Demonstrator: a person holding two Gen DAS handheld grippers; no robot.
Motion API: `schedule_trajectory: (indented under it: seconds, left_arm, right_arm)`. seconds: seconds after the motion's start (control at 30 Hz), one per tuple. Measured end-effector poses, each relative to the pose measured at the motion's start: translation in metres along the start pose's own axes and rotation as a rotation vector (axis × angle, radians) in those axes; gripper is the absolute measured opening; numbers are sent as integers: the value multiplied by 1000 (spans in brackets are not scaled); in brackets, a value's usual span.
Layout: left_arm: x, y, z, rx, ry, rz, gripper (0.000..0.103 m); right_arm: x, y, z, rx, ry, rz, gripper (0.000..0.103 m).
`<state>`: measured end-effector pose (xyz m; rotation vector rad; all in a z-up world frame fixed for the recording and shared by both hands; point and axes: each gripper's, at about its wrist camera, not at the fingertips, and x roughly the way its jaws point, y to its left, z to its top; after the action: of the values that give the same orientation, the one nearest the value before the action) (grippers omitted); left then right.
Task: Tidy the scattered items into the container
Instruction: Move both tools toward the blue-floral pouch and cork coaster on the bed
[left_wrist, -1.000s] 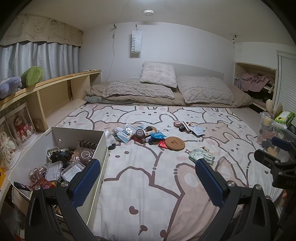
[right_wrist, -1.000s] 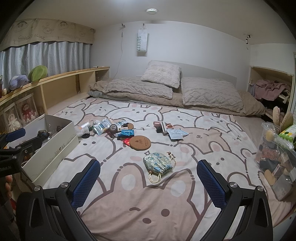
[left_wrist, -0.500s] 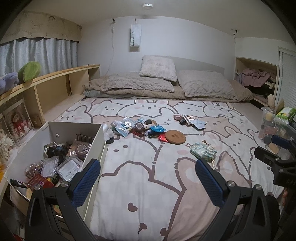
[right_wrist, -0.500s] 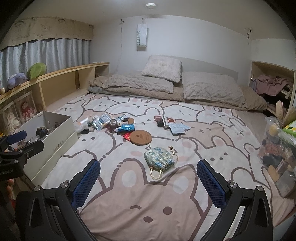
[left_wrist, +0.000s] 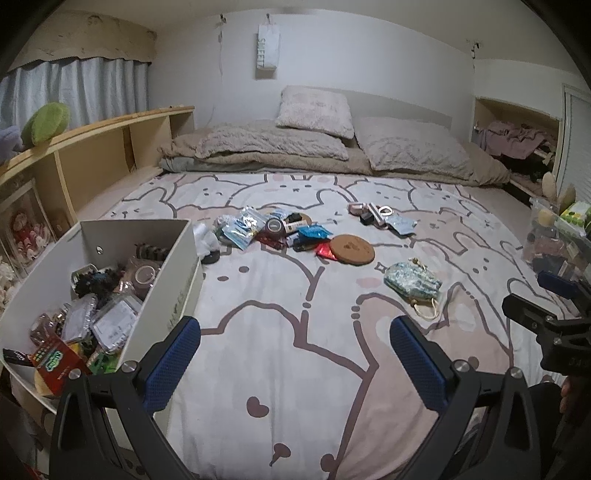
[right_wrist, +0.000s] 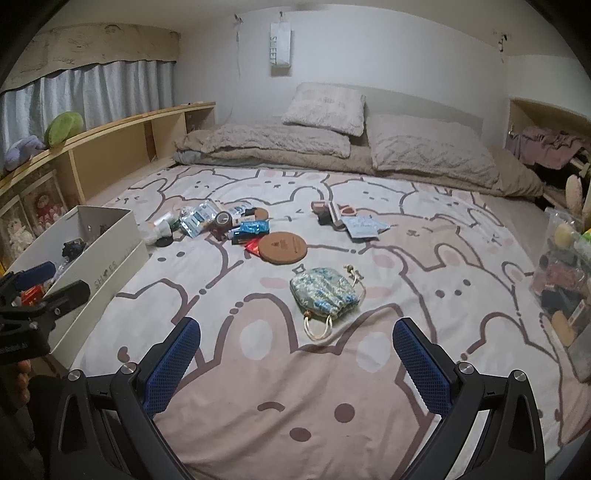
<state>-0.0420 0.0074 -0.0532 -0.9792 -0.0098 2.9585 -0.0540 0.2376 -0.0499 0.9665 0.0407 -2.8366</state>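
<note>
We locate the white box (left_wrist: 186, 258) at the left edge of the bed (left_wrist: 295, 350), already part-filled with small packets and cases. The items to be tidied lie scattered across the middle of the bed. Nearest the foot is a floral drawstring pouch (right_wrist: 324, 292), lying flat with its cord loop toward the foot edge. Just beyond it we find a round cork coaster (right_wrist: 282, 246), overlapping a red packet (right_wrist: 254, 245). A cluster of blue sachets (right_wrist: 250, 226), a tape roll (right_wrist: 223, 220) and other small objects sits beyond the coaster toward the box. A second, smaller group with a pale blue packet (right_wrist: 360, 226) lies well apart, toward the right edge.

We hold the left gripper (left_wrist: 295, 354) above the foot of the bed beside the box, jaws apart and empty. The right gripper (right_wrist: 295, 354) hovers short of the pouch, jaws likewise apart and empty.
</note>
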Motion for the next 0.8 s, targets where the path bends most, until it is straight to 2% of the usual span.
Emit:
schedule_trajectory:
  seconds: [0.23, 0.37, 0.53, 0.8]
  left_arm:
    - [27, -12, -4, 37, 43, -10, 103]
    - [42, -17, -7, 52, 71, -26, 103]
    - [64, -25, -8, 71, 104, -51, 103]
    - [101, -39, -7, 95, 149, -89, 103]
  right_arm:
    - [31, -4, 1, 34, 56, 36, 103]
    - [51, -4, 7, 3, 76, -7, 103]
    - [72, -5, 13, -43, 99, -17, 103]
    - [119, -14, 18, -41, 170, 11, 103]
